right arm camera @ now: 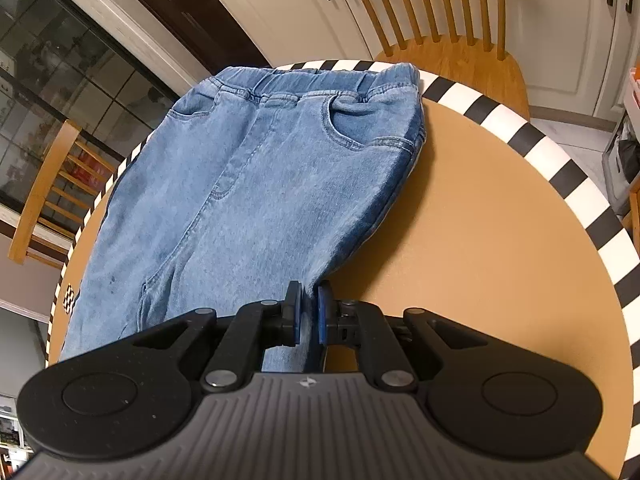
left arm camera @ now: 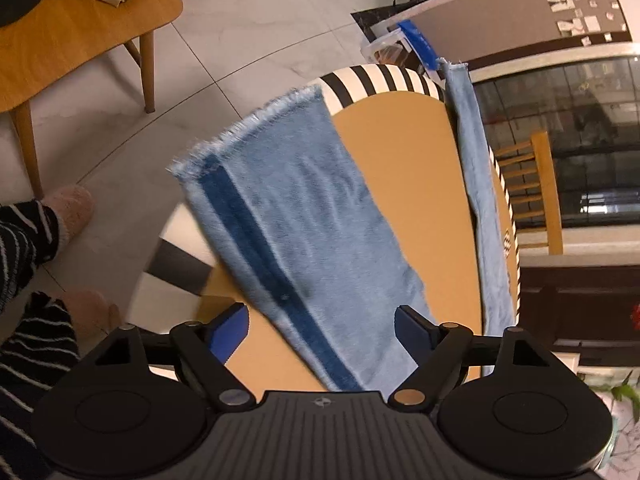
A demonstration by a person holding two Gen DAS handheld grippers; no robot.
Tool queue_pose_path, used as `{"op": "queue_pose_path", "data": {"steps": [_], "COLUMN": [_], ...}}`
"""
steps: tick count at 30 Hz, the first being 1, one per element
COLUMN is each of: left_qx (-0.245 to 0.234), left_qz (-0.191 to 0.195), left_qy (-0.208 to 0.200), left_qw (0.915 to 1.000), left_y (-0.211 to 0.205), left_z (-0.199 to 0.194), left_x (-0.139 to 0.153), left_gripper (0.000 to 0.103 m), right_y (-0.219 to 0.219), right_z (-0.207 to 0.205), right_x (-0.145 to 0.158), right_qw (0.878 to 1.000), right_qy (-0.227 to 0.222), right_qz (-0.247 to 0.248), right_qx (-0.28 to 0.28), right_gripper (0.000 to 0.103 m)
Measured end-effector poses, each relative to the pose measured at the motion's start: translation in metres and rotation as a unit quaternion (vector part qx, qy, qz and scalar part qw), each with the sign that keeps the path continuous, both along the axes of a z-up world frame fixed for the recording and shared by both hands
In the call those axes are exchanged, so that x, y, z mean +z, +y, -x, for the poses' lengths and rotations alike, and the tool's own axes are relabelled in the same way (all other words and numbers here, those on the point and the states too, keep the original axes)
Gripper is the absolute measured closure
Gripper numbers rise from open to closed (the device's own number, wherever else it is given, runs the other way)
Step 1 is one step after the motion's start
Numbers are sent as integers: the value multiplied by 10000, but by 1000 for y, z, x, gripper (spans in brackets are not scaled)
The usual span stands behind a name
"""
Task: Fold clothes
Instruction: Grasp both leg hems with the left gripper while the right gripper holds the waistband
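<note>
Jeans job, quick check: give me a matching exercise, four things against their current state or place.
Things:
1. left gripper
2. right gripper
3. frayed jeans hem
4. elastic waistband

States:
A. shut on denim
B. at the table's far edge, before the wooden chair
C. open, cloth between its fingers, unpinched
D. past the striped table rim, over the floor

Pairs: 1-C, 2-A, 3-D, 4-B

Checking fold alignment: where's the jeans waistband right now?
In the right wrist view the elastic waistband lies at the far edge of the round striped-rim table, in front of the wooden chair, far from the right gripper.
</note>
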State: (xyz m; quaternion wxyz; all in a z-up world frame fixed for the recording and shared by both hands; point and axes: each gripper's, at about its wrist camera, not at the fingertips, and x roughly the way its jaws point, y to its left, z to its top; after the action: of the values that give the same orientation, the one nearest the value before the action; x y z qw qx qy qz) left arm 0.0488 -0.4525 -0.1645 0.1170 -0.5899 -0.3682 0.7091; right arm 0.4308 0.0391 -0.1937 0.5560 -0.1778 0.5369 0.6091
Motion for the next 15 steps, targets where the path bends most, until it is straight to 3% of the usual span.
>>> {"op": "queue_pose_path", "data": {"steps": [5, 7, 9, 15], "left_qx": [154, 138, 118, 110], "left_qz": [-93, -107, -75, -247], "left_qy": [-24, -93, -273, -552], "left_qw": [9998, 9998, 9995, 9981], "left_y": [13, 15, 12, 6], "left_z": [4, 9, 15, 26], "left_x": [-5, -10, -18, -29], "left_gripper": [19, 38, 94, 97], "right_y": [0, 0, 0, -2], "right_z": [1, -1, -2, -4], "right_x": [4, 5, 4, 1], "right_qw": [10000, 10000, 10000, 10000], "right_qy": [-67, -52, -38, 4], "right_qz": [15, 23, 26, -14], "right_qx": [47, 49, 46, 39], "right_gripper": [92, 92, 92, 93]}}
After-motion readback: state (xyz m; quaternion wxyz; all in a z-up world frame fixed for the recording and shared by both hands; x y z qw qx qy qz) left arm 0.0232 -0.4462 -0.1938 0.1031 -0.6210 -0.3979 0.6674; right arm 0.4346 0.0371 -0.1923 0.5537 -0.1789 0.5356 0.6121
